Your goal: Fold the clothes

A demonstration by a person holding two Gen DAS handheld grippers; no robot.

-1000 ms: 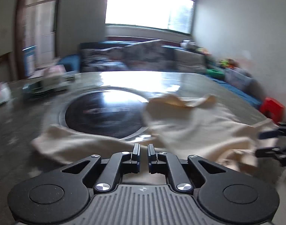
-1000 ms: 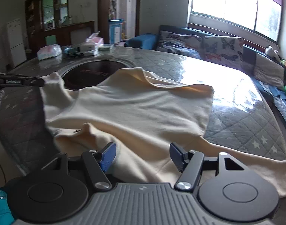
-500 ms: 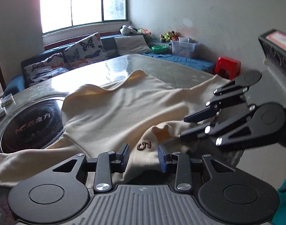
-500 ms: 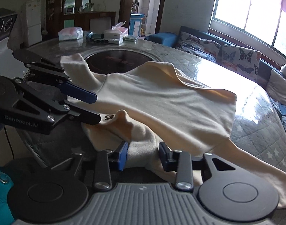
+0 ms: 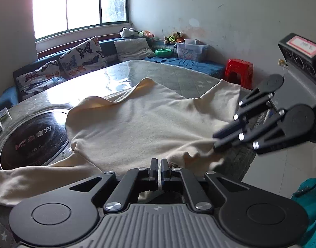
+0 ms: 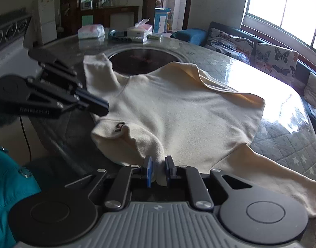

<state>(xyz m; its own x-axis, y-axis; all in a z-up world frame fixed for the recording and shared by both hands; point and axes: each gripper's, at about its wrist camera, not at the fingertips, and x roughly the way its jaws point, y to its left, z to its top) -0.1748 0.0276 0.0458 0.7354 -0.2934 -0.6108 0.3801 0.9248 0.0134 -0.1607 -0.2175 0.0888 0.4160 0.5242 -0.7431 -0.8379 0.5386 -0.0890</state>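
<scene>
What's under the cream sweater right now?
The cream sweater lies on the quilted table, overlapping the dark round inset. Whatever lies beneath its middle is covered.

L claw [image 5: 159,166] & R claw [image 6: 158,170] both clamped on cloth, low, close together.

Bright window [image 5: 79,6] above cushioned sofa [image 5: 60,70], white wall [image 5: 220,10]

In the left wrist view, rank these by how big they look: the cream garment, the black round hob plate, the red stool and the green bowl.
1. Cream garment, by far the largest.
2. Black round hob plate, partly covered by the garment.
3. Red stool.
4. Green bowl.
The stool and bowl sit far back, so they look small partly through distance.
</scene>
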